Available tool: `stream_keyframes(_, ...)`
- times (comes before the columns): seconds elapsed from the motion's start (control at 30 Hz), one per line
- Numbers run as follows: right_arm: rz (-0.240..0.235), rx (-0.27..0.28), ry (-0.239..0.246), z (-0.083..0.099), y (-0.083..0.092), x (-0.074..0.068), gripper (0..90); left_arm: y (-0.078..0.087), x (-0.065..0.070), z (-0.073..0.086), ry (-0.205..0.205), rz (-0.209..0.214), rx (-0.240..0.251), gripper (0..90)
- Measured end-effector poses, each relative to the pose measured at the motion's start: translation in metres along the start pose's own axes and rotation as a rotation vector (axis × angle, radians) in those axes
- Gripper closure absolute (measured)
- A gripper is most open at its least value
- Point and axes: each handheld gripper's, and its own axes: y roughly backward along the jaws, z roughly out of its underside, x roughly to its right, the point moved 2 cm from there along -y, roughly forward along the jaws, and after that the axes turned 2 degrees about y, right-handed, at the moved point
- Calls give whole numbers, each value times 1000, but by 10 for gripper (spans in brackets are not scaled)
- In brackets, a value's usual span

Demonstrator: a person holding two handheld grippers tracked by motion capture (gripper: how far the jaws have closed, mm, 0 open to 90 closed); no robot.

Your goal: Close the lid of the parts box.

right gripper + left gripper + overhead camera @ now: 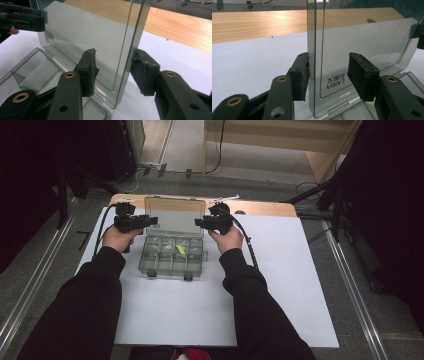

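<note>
We see the clear grey plastic compartment box (172,255) near the worktop's (280,285) far edge, its transparent lid (175,217) upright. Left gripper (134,222) and right gripper (212,222) fingers straddle the lid's side edges, not yet clamped. Closing remains.

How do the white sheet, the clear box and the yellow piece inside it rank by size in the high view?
1. White sheet, largest.
2. Clear box, with its lid standing open.
3. Yellow piece, by far the smallest.
</note>
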Motion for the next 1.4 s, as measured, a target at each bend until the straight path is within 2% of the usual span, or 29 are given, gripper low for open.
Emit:
stream_keyframes(0.17, -10, 3, -12, 1, 4, -1, 603, 5, 2, 3, -12, 1, 18, 529)
stream_keyframes(0.27, -13, 9, 2, 2, 6, -3, 611, 9, 0, 4, 0, 18, 24, 551)
stream_keyframes(0.4, -11, 12, 21, 2, 8, -5, 630, 13, 0, 6, -4, 21, 27, 574)
stream_keyframes(0.57, -13, 16, 34, 3, 10, -8, 632, 16, 3, 7, -29, 9, 23, 573)
stream_keyframes(0.77, -16, 27, 46, 6, 13, -9, 657, 19, 4, 8, -49, 15, 24, 573)
stream_keyframes(0.87, -14, 29, 53, 8, 14, -10, 680, 21, 5, 9, -44, 18, 24, 567)
stream_keyframes(1.0, -13, 31, 60, 8, 15, -11, 687, 21, 7, 9, -53, 23, 25, 493)
stream_keyframes(1.13, -16, 34, 60, 9, 16, -11, 691, 22, 5, 10, -38, 36, 8, 400)
stream_keyframes(1.4, -16, 36, 59, 11, 17, -11, 698, 29, 1, 14, -27, 65, -27, 313)
